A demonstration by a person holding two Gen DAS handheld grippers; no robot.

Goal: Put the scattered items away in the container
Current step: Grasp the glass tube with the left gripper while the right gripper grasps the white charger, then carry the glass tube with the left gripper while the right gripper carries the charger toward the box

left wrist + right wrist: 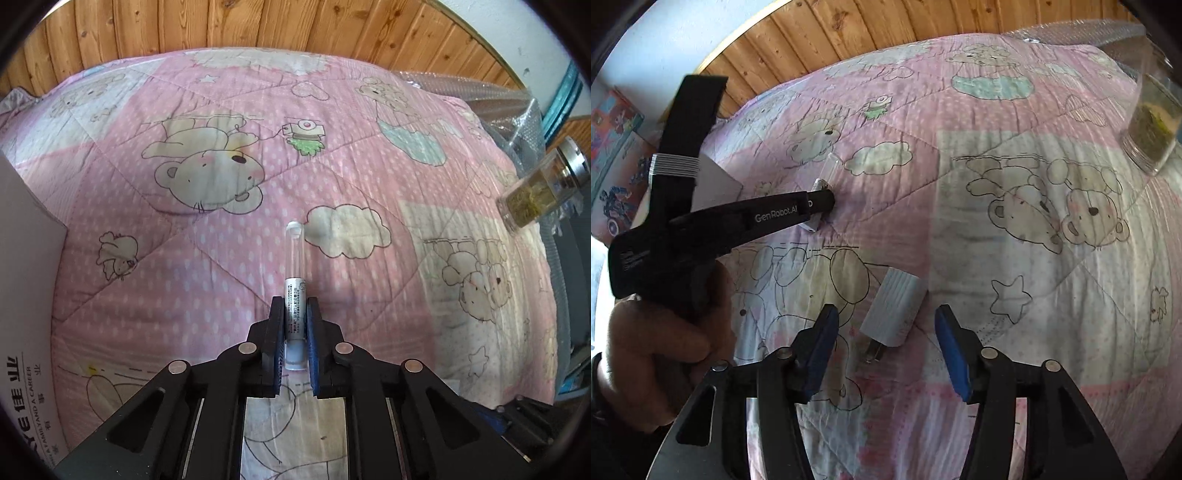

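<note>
Left tool (295,325) clenched on small tube (294,295); right tool (886,332) released over white charger plug (894,312).

Tube: clear cap end points away from the camera, printed label sits between the blue pads, white base end toward the camera; it lies low over the pink bear-print quilt (184,277) on the bed. White cardboard box (26,277) stands at the left edge of the left wrist view. Glass jar (543,184) with yellowish contents sits at the quilt's right edge. Plug lies flat on the quilt, prongs toward the camera, between the spread right pads, neither touching it. Person's hand (653,354) grips the left tool's handle.
</note>
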